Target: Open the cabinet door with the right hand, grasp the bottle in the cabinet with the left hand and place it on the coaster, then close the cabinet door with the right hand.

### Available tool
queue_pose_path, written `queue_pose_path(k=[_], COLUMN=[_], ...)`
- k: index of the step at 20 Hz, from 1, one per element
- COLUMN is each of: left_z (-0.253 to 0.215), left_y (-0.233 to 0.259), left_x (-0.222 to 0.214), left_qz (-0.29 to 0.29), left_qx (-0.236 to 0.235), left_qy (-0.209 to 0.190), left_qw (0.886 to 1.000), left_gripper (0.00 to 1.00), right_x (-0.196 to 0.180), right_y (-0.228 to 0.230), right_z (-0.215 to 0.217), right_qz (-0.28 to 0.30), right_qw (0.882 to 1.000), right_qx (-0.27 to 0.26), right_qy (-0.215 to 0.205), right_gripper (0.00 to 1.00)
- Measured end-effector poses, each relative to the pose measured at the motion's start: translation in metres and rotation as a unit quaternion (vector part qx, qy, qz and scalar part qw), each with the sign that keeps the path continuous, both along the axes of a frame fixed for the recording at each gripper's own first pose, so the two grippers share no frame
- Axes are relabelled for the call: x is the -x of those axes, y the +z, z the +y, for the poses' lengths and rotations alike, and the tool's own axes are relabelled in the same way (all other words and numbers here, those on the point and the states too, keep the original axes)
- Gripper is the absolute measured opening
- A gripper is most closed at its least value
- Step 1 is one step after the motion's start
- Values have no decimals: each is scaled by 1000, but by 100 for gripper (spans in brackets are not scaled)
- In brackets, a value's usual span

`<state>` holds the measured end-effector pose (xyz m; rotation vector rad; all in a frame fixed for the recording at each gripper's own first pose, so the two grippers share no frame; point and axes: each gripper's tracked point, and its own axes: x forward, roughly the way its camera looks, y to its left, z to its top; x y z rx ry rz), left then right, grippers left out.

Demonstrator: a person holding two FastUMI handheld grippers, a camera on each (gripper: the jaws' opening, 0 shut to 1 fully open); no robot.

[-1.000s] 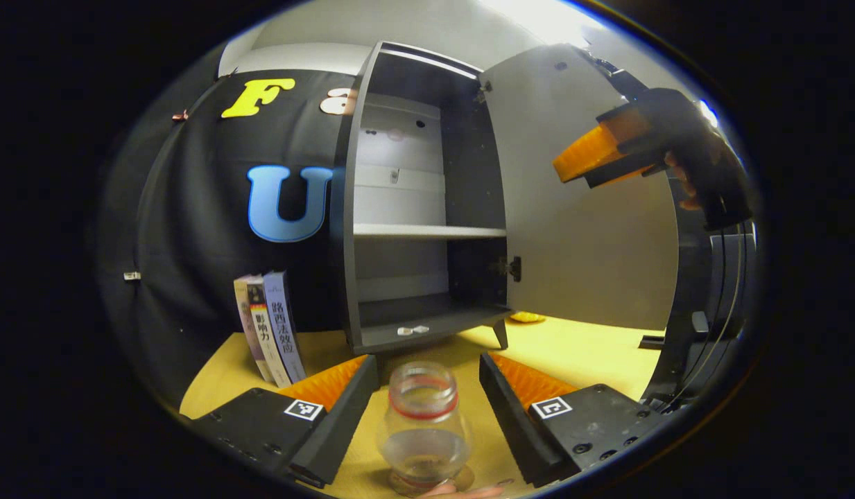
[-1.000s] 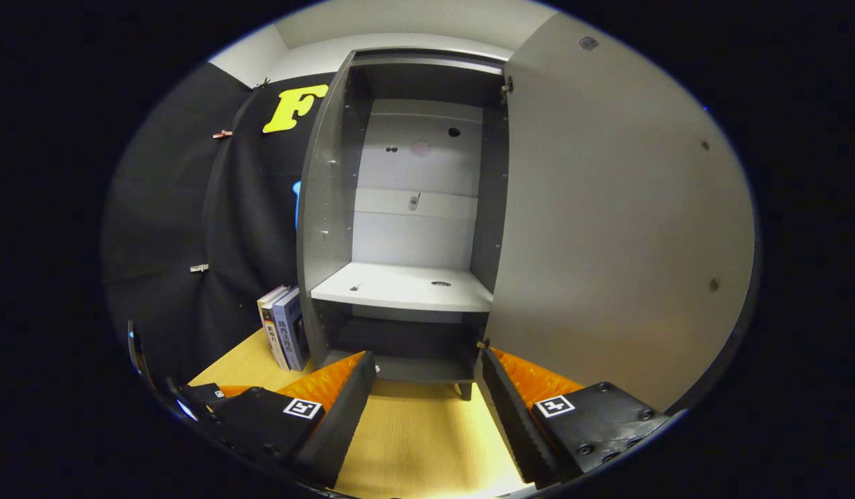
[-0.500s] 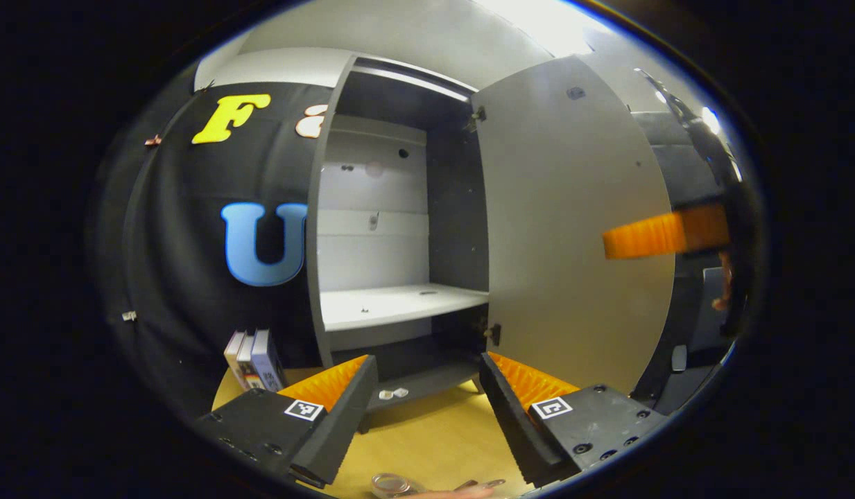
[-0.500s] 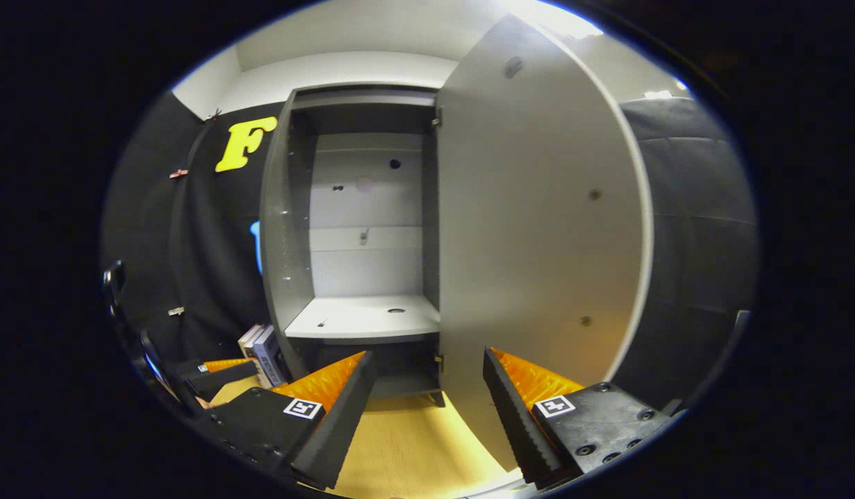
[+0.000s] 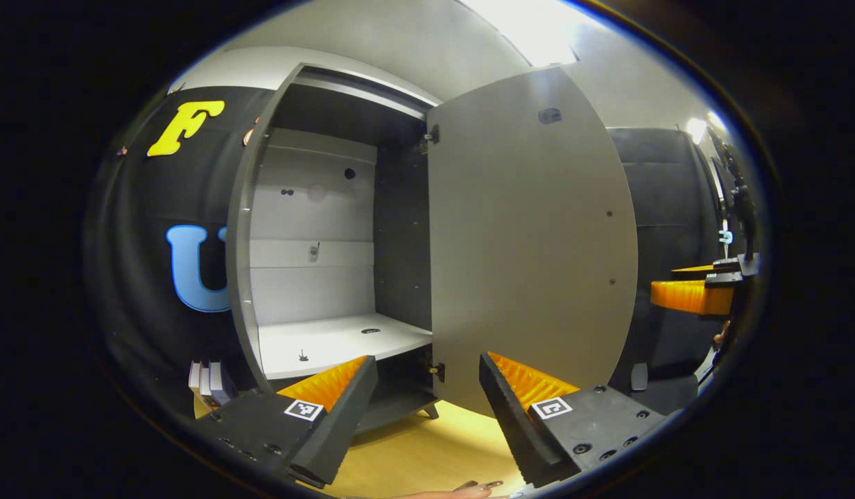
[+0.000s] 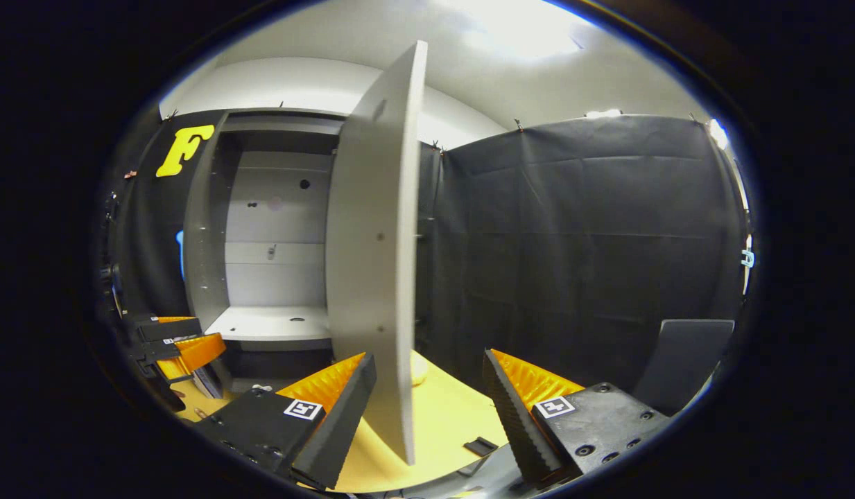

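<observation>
Cabinet door [image 6: 375,249] edge stands between the released right hand-held gripper [image 6: 427,388] fingers, untouched.

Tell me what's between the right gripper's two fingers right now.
In the right gripper view, the cabinet door's free edge stands in the right gripper's open gap, touching neither finger.
</observation>
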<state>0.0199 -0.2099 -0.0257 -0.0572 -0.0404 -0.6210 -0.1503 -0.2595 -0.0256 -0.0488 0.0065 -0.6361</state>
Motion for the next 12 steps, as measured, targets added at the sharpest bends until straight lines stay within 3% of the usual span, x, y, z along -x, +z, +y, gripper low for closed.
queue_pose_path(k=[2, 6, 10, 12], left_z=[-15, -41, -54, -54], left_y=[-5, -13, -16, -15], left_x=[3, 16, 17, 17], left_qz=[7, 26, 36, 42], left_qx=[-7, -3, -5, -1], left_qy=[12, 65, 128, 150], left_qw=[1000, 998, 991, 988], left_gripper=[93, 93, 93, 93], right_x=[-3, -34, -65, -73], right_y=[8, 22, 11, 6], right_z=[-24, -47, -46, -43], right_qz=[-6, -28, -10, -2], right_qw=[1000, 993, 977, 970], right_qx=[-8, -29, -53, -52], right_qy=[17, 107, 207, 236], right_gripper=[95, 94, 98, 100])
